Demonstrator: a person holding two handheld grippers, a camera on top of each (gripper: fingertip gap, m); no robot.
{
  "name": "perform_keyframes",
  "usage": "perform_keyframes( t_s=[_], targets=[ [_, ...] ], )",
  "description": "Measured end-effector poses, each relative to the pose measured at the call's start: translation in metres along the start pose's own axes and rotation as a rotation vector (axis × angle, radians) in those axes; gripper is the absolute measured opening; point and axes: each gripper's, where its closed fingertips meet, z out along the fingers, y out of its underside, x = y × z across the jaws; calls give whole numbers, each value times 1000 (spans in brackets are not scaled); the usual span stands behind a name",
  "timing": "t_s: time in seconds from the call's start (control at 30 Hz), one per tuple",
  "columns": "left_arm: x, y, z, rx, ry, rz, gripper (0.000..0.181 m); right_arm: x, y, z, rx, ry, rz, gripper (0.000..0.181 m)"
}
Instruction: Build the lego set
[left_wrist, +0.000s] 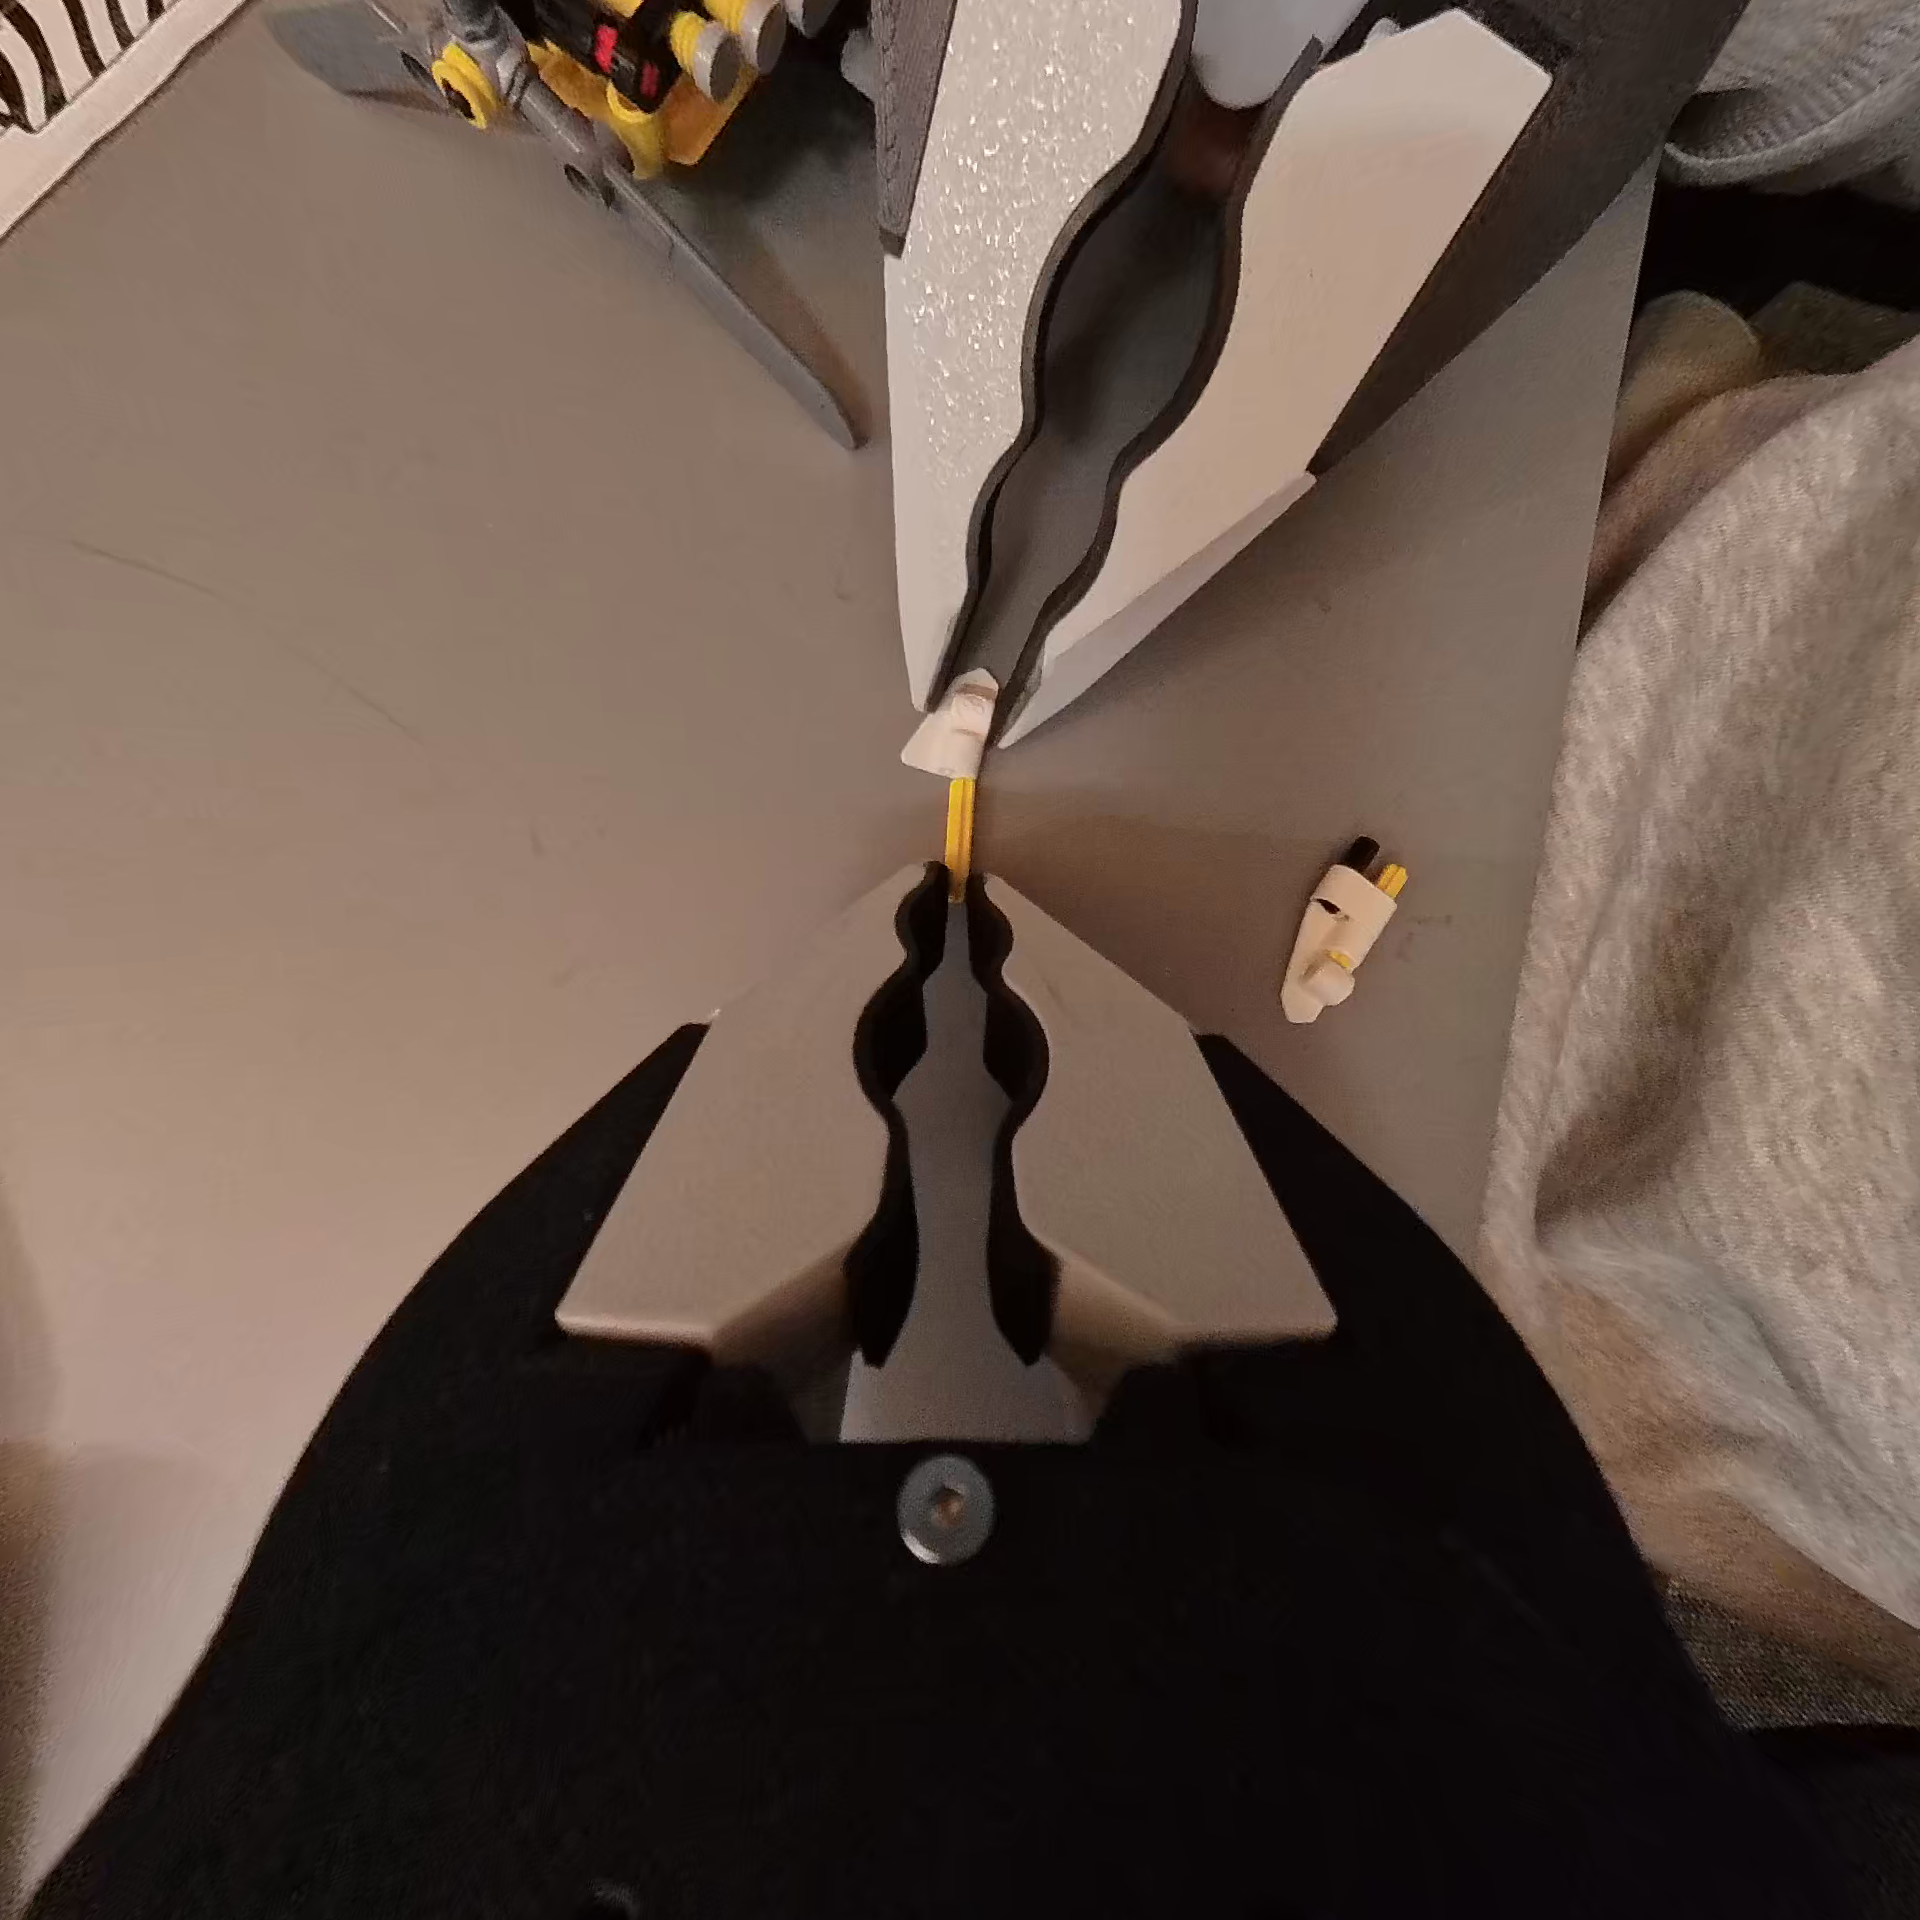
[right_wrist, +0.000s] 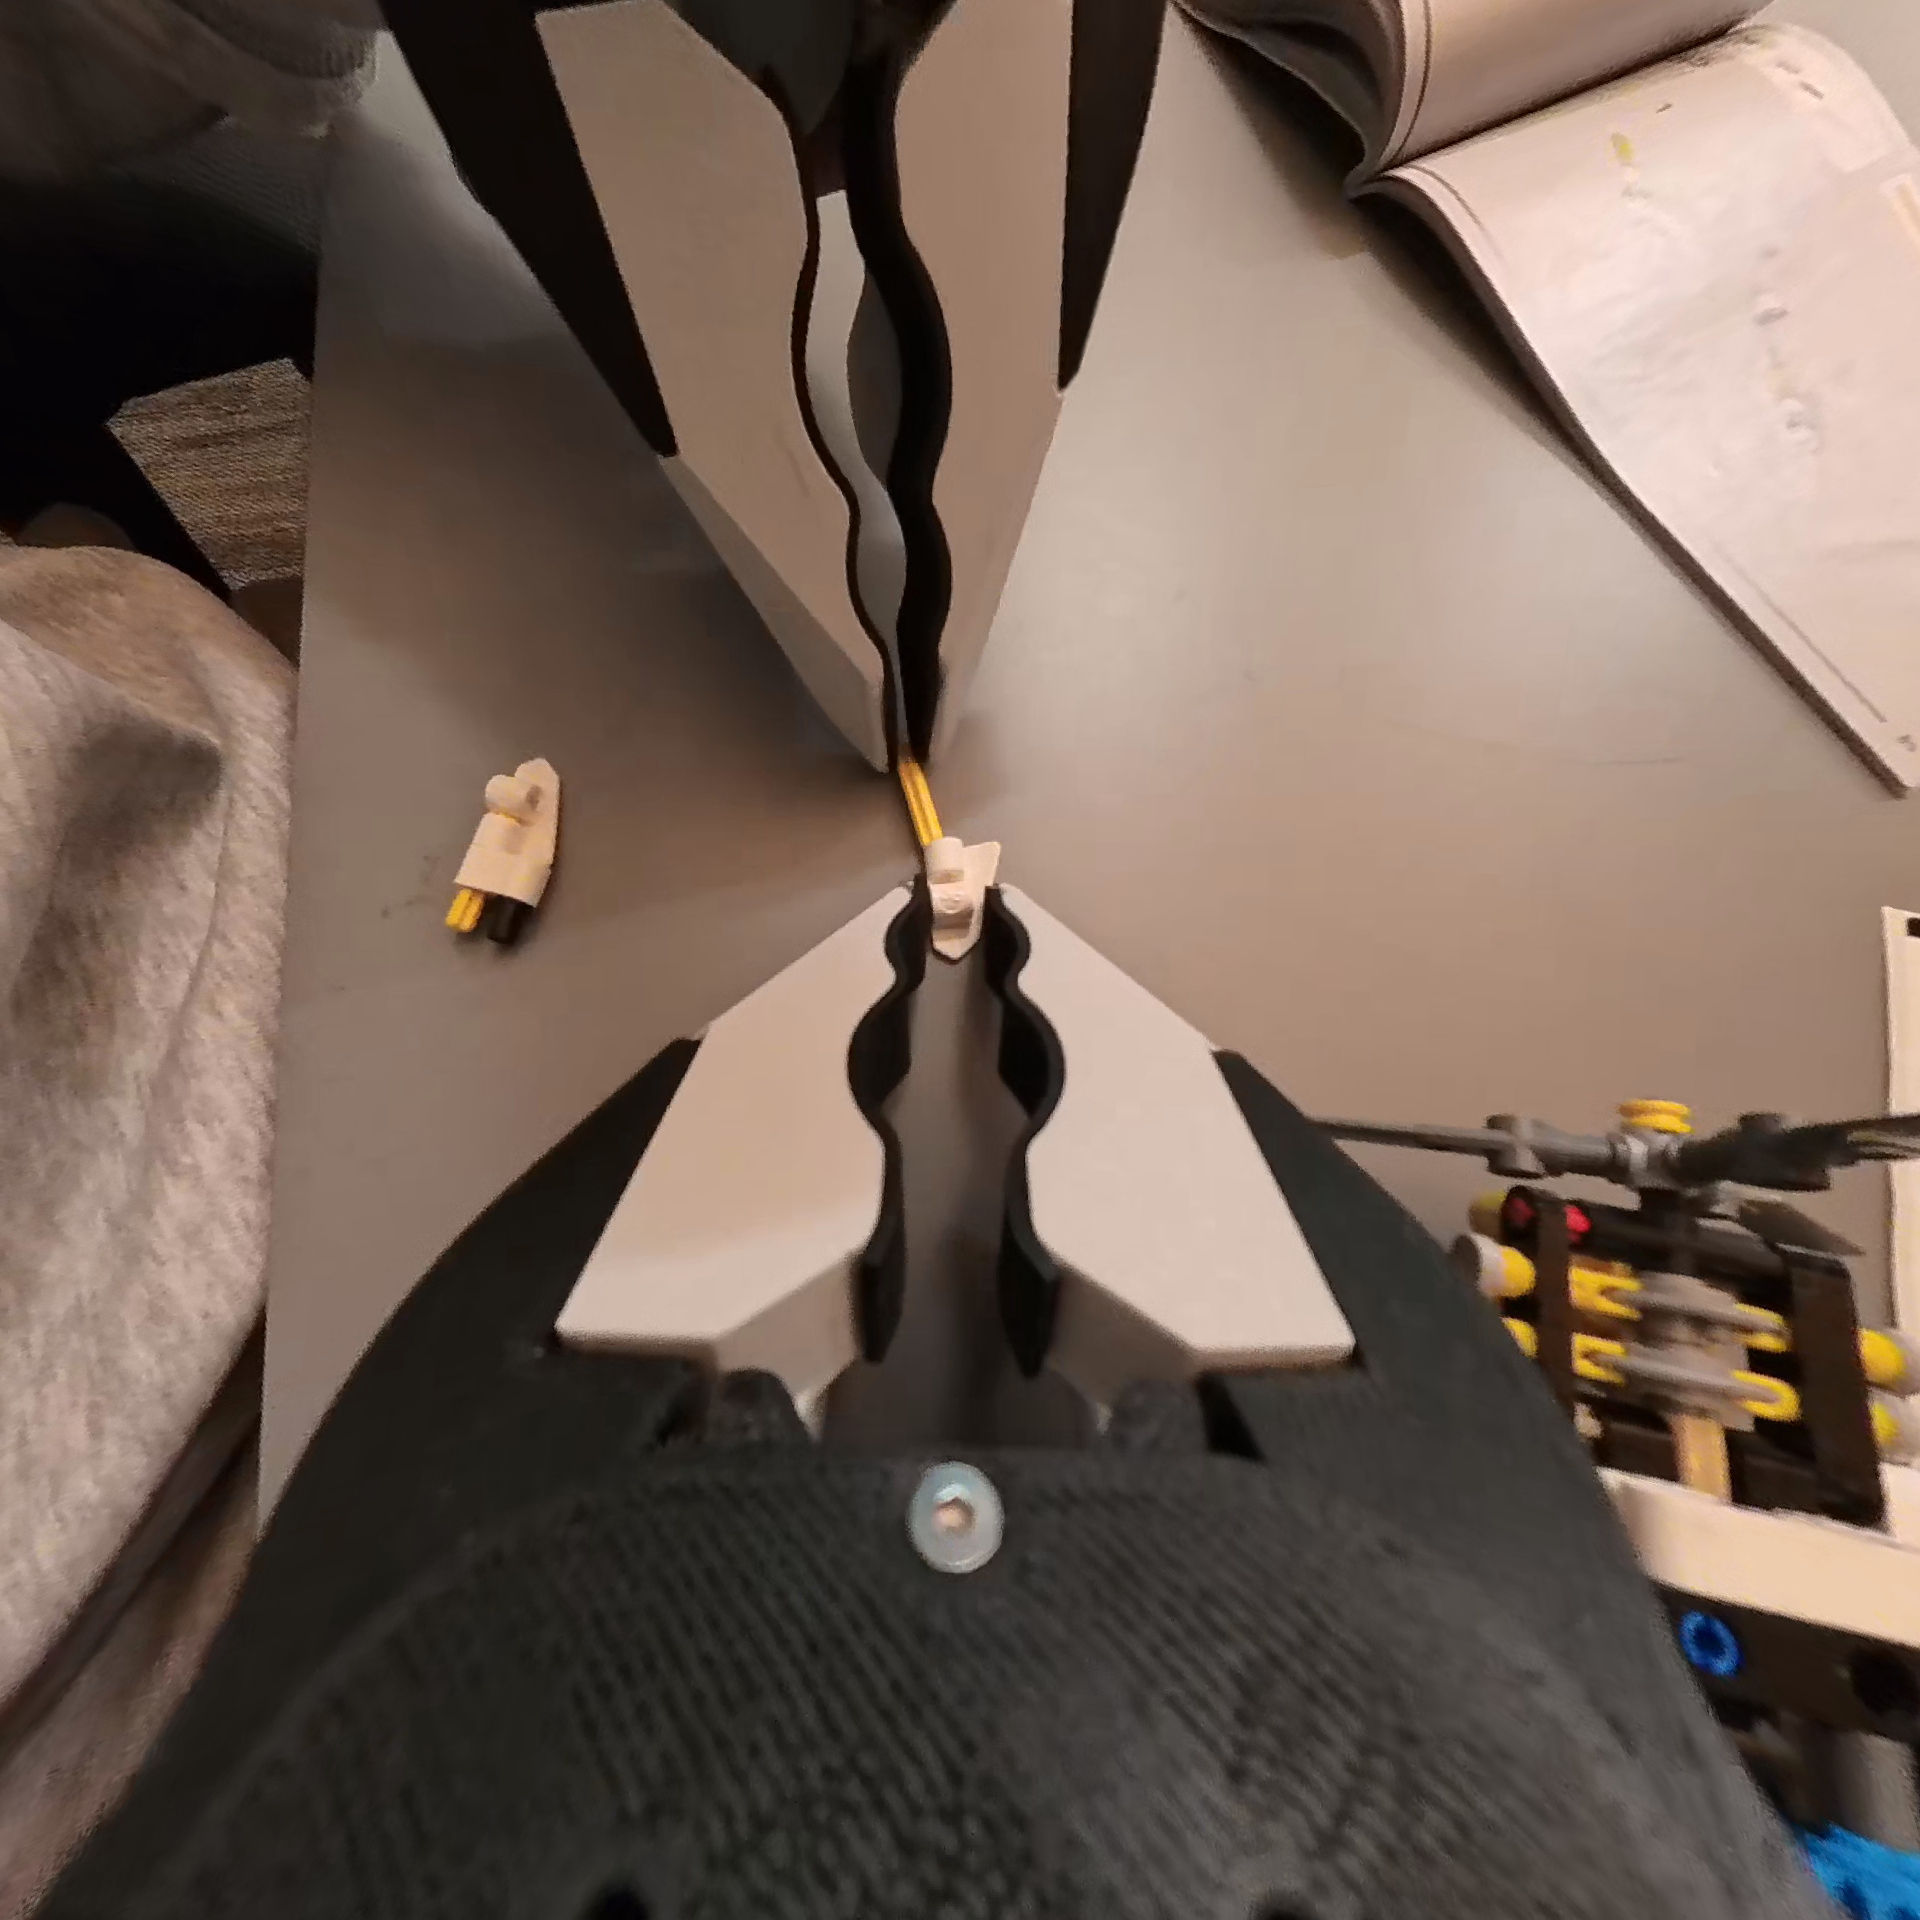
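The left tool (left_wrist: 958, 891) is pinched narrow on one end of a thin yellow rod (left_wrist: 960, 821), and the right tool (right_wrist: 954, 914) is clamped on a small white connector (right_wrist: 958, 894). The two meet tip to tip just above the grey surface (left_wrist: 416, 727), with the rod's free end touching the connector, seemingly part-way into its hole, though blur makes the depth hard to judge.

To seat it well, I would keep the rod straight in line with the hole and push the tools evenly toward each other, without twisting, since so thin a rod could bend or slip from the grip.

By count: one rod and one connector in hand; one finished white sub-assembly (left_wrist: 1335, 940) with yellow and black pins lying near the surface's edge; one part-built yellow, black and grey model (right_wrist: 1683, 1320); one open instruction booklet (right_wrist: 1662, 312).
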Motion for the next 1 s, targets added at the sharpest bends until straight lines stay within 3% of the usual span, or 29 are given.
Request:
perform_keyframes(
  t_s=[0.3,1.0],
  targets=[
    [5,-1,0,69,131,-44,1,-4,1,-1,-1,-40,-5,8],
    [11,0,-1,84,186,20,1,-8,1,-1,-47,-59,-157,7]
  ],
)
